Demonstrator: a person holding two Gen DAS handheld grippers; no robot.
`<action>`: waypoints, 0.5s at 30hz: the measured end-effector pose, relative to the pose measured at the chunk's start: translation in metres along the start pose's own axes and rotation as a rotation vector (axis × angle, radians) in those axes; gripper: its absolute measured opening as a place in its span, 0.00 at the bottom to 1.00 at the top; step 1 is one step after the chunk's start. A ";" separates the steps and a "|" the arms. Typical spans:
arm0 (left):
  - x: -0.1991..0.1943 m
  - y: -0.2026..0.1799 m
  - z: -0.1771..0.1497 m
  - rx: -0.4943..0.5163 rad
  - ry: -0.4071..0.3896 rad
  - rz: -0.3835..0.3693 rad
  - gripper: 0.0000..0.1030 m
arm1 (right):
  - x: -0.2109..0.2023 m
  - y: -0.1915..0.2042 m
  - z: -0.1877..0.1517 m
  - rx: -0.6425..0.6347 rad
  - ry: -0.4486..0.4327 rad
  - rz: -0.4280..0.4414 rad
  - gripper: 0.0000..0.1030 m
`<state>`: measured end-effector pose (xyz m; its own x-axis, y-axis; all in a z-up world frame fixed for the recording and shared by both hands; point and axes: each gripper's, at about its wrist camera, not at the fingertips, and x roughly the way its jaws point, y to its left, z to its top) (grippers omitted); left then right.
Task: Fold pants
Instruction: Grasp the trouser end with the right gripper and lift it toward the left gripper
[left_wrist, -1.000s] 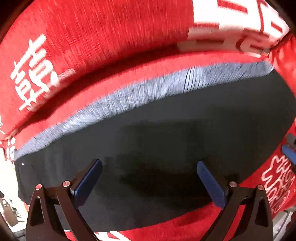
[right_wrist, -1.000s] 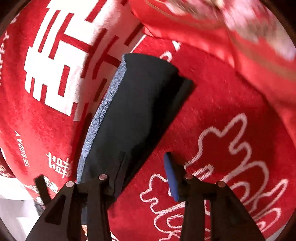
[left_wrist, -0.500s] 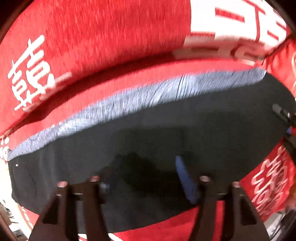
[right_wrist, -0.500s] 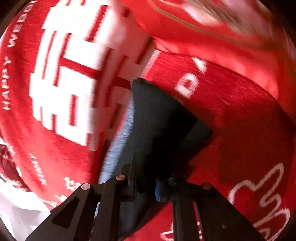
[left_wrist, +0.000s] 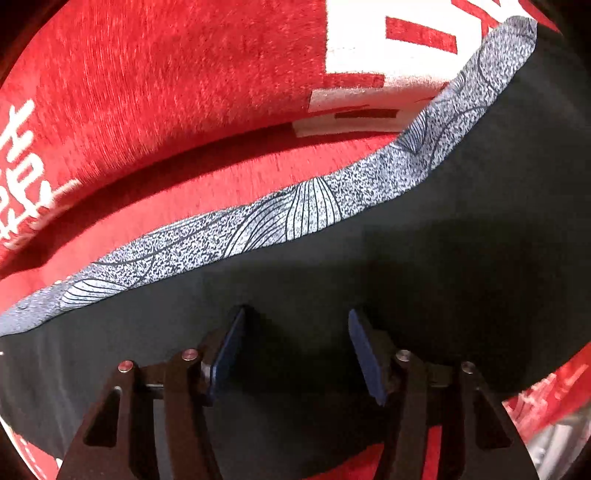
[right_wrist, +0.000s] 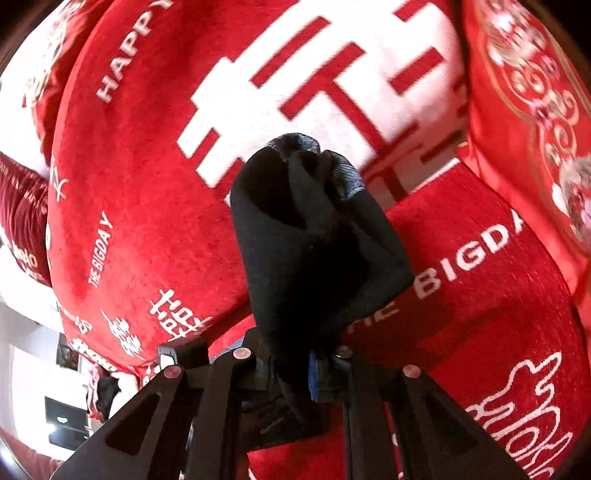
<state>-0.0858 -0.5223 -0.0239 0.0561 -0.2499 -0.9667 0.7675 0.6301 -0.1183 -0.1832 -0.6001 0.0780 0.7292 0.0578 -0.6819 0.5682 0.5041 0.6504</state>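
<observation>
Red blanket (right_wrist: 155, 206), right wrist view: white capitals "HAPPY" run up its upper left part, cut off at the picture's top edge. Lower on the same side, small white capitals read "THE BIGDAY", set along a slanting line. To the right of the dark pants (right_wrist: 314, 240), larger white capitals read "BIGDA", with part of "THE" before them half hidden by the cloth. A large white Chinese double-happiness sign fills the blanket's upper middle. Smaller white Chinese characters stand near its lower left edge; they are too small to read. Left wrist view: white Chinese characters at the blanket's left edge, blurred.
</observation>
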 end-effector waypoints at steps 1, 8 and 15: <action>-0.003 0.007 0.000 -0.007 0.003 -0.008 0.58 | 0.001 0.006 0.000 -0.015 0.003 -0.006 0.13; -0.044 0.061 -0.024 -0.059 -0.042 -0.029 0.83 | 0.005 0.045 -0.018 -0.109 0.031 -0.016 0.13; -0.077 0.112 -0.031 -0.149 -0.090 -0.102 0.83 | 0.030 0.101 -0.049 -0.232 0.097 0.005 0.13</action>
<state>-0.0238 -0.4097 0.0307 0.0451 -0.3787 -0.9244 0.6694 0.6984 -0.2534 -0.1227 -0.5051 0.1069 0.6852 0.1374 -0.7152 0.4541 0.6872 0.5671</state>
